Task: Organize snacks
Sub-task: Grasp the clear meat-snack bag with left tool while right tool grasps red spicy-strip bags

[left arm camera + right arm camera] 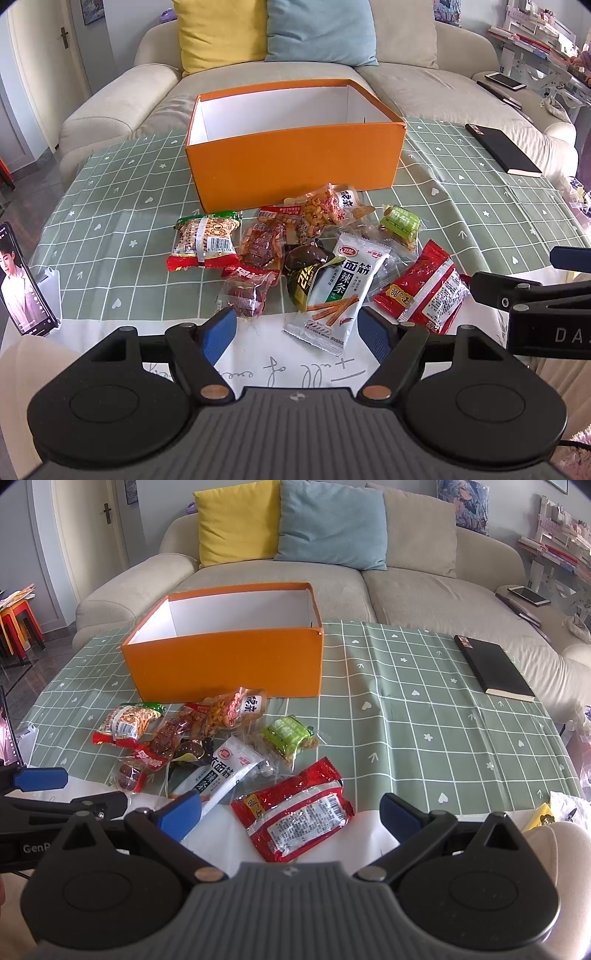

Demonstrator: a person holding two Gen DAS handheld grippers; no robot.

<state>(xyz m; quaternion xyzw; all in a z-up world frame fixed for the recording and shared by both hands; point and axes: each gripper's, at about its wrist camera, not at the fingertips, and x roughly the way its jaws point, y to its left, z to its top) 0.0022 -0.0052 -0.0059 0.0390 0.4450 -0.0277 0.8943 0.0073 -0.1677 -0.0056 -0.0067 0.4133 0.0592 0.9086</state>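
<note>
An open orange box (295,162) with a white empty inside stands on the green checked tablecloth; it also shows in the right wrist view (229,661). Several snack packets lie in a pile in front of it: a white spicy-strip packet (334,291) (225,771), a red packet (424,291) (295,816), a green packet (400,223) (288,734) and a peanut packet (203,240) (123,722). My left gripper (297,332) is open and empty, just short of the white packet. My right gripper (291,812) is open and empty, with the red packet between its fingers' lines.
A black notebook (502,149) (493,668) lies at the table's right. A phone (22,288) on a stand plays video at the left edge. A beige sofa (406,594) with yellow and blue cushions stands behind the table. The other gripper's arm crosses each view's side.
</note>
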